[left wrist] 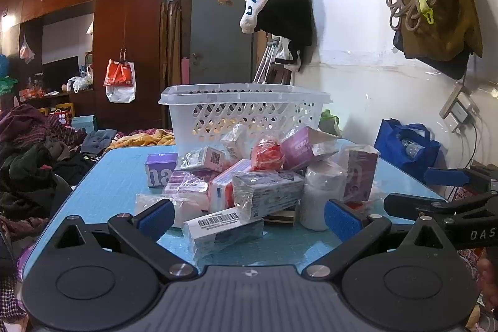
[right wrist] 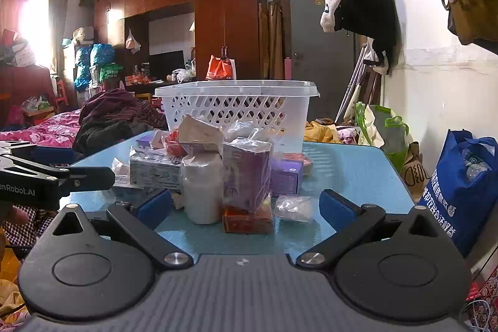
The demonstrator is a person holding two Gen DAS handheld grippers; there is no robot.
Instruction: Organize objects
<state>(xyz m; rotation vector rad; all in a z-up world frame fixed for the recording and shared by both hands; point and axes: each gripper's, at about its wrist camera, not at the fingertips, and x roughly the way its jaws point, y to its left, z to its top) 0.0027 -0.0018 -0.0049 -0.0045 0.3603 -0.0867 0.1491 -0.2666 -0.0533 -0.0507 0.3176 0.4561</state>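
Observation:
A heap of plastic-wrapped boxes and packets (left wrist: 249,176) lies on a light blue table (left wrist: 102,185), in front of a white perforated basket (left wrist: 246,111). The heap includes a white bottle (left wrist: 320,195), a barcoded box (left wrist: 224,226) and a red packet (left wrist: 267,156). My left gripper (left wrist: 249,218) stands open just short of the heap, the barcoded box lying between its blue pads. In the right wrist view my right gripper (right wrist: 246,204) is open too, near the white bottle (right wrist: 202,189), a purple box (right wrist: 247,176) and a red box (right wrist: 247,220). The basket (right wrist: 236,108) stands behind.
Piled clothes (left wrist: 31,157) lie left of the table. A blue bag (right wrist: 460,185) stands on the right against the white wall, with a green-handled bag (right wrist: 386,129) behind it. A dark wardrobe (right wrist: 218,14) and a grey door (left wrist: 218,30) close the room at the back.

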